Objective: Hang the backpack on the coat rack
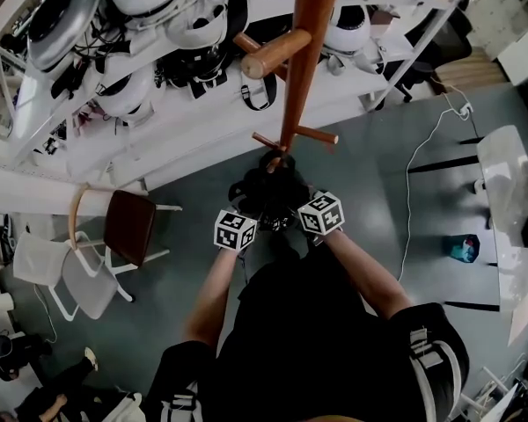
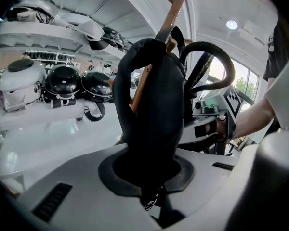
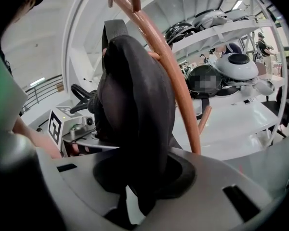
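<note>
**Operator:** Which step am I on?

**Spotter:** The hanging step, I'd say. Your left gripper (image 2: 149,179) is nearly closed on a fold of the black backpack (image 1: 268,196), which fills the narrow gap between its fingers. Your right gripper (image 3: 140,177) is a little wider and pinches the bag's other side the same way. So you carry the bag in both hands, bulging up and forward from your fingers.

**Operator:** And the coat rack?

**Spotter:** The coat rack (image 1: 306,51) stands just beyond your fingertips, with its pole right behind the bag. The bag's carry loop (image 2: 169,32) sits above your fingers, close against the pole. I can't tell whether it is over a peg (image 1: 319,136) yet.

**Operator:** What does the next move need?

**Spotter:** Get that loop onto a peg above your fingers and let the bag's weight settle there. Keep both grips until the loop clearly takes the load. Then open your fingers and draw back, away from the pole.
</note>
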A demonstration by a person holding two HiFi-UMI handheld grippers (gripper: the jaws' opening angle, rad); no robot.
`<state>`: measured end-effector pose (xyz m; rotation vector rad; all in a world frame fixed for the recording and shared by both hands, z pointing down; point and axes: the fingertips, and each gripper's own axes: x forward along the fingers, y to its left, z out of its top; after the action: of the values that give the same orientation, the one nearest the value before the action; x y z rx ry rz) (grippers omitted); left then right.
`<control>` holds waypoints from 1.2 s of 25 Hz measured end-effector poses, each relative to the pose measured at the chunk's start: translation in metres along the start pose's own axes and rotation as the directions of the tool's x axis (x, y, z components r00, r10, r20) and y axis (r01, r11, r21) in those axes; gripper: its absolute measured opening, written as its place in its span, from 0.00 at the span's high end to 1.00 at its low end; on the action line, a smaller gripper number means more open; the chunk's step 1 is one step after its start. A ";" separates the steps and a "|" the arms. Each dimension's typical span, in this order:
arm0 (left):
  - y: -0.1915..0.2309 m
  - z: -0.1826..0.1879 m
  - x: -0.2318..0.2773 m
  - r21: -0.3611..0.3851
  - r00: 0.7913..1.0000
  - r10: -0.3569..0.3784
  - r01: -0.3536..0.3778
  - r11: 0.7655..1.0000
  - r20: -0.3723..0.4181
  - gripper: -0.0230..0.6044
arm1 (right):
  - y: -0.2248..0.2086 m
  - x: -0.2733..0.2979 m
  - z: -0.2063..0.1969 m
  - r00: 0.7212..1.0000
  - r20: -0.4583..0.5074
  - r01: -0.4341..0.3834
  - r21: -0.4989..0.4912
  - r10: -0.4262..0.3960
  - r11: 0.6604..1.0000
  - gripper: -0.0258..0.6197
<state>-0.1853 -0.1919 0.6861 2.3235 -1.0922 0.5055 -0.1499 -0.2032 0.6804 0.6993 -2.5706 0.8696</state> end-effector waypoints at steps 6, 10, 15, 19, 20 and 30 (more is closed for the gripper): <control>0.009 -0.003 0.014 -0.005 1.000 0.000 0.000 1.000 -0.022 0.86 | -0.012 0.007 -0.003 1.000 -0.031 0.001 0.012 0.000 1.000 0.79; 0.014 -0.007 0.024 -0.004 0.999 -0.011 0.011 1.000 -0.043 0.86 | -0.021 0.013 -0.007 0.999 -0.047 0.014 0.026 -0.013 1.000 0.79; 0.020 -0.013 0.036 0.003 0.997 -0.026 0.026 1.000 -0.073 0.86 | -0.032 0.018 -0.014 0.997 -0.067 0.031 0.046 -0.028 0.998 0.79; 0.023 -0.020 0.045 -0.008 0.995 -0.028 0.028 1.000 -0.092 0.86 | -0.039 0.022 -0.020 0.995 -0.088 0.042 0.055 -0.037 0.998 0.79; 0.024 -0.021 0.047 -0.012 0.995 -0.028 0.027 1.000 -0.096 0.86 | -0.041 0.023 -0.021 0.995 -0.093 0.044 0.056 -0.039 0.997 0.79; 0.036 -0.033 0.067 -0.018 0.989 -0.034 0.031 0.999 -0.145 0.86 | -0.061 0.036 -0.031 0.989 -0.135 0.076 0.069 -0.066 0.995 0.79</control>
<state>-0.1774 -0.2317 0.7581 2.2485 -0.9846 0.6410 -0.1410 -0.2382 0.7490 0.7245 -2.3929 0.9590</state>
